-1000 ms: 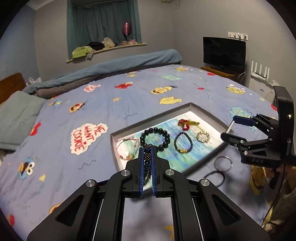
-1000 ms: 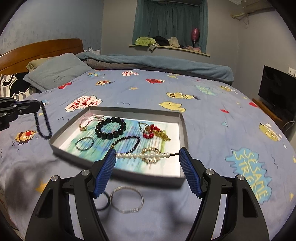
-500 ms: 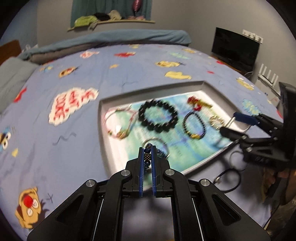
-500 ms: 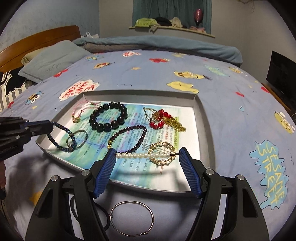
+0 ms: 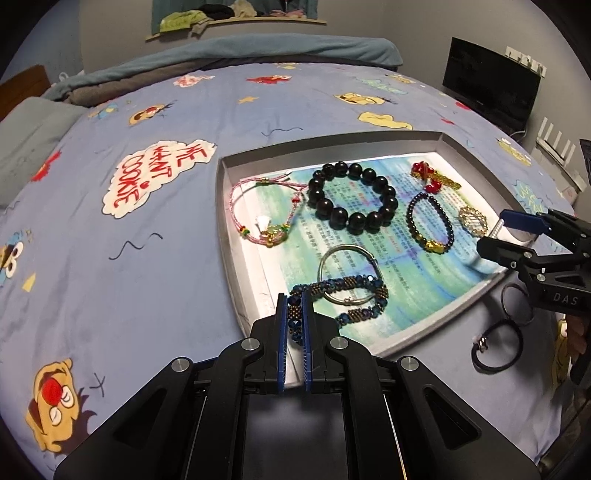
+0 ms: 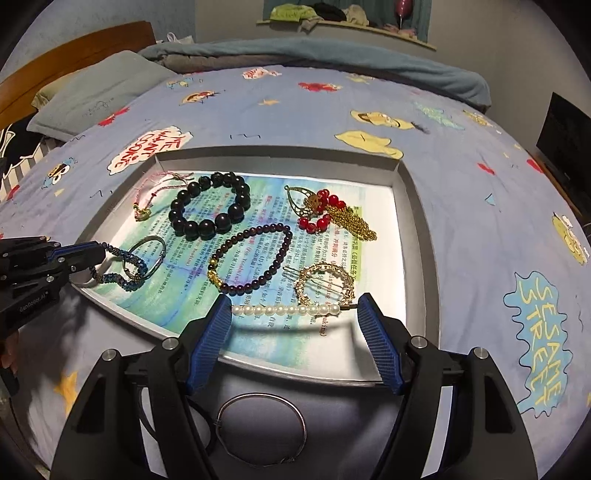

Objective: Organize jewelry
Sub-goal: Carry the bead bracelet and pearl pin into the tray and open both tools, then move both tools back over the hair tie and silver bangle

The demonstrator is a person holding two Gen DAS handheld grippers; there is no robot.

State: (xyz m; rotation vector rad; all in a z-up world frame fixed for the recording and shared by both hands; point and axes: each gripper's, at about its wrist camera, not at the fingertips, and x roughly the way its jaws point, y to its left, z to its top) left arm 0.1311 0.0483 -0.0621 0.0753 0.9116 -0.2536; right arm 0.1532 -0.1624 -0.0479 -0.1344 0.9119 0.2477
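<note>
Left claw (image 5: 294,317): clamped on the blue beaded bracelet (image 5: 354,295), which drapes onto the tray (image 5: 225,236) over a silver bangle (image 5: 347,275).
Right claw (image 6: 293,317): pearl hairpin (image 6: 284,309) spans its wide pads, above the tray's near edge.
Surface: cartoon-print bed (image 6: 461,229).

Pretty dim bedroom with grey walls (image 5: 406,22). The bed has a blue cartoon-print sheet (image 6: 461,206), a teal blanket (image 6: 332,55) bunched along the far edge, a grey pillow (image 6: 99,92) and a wooden headboard (image 6: 74,51). A dark TV (image 5: 491,88) sits off to one side, and clothes are piled on the window ledge (image 6: 347,27).
</note>
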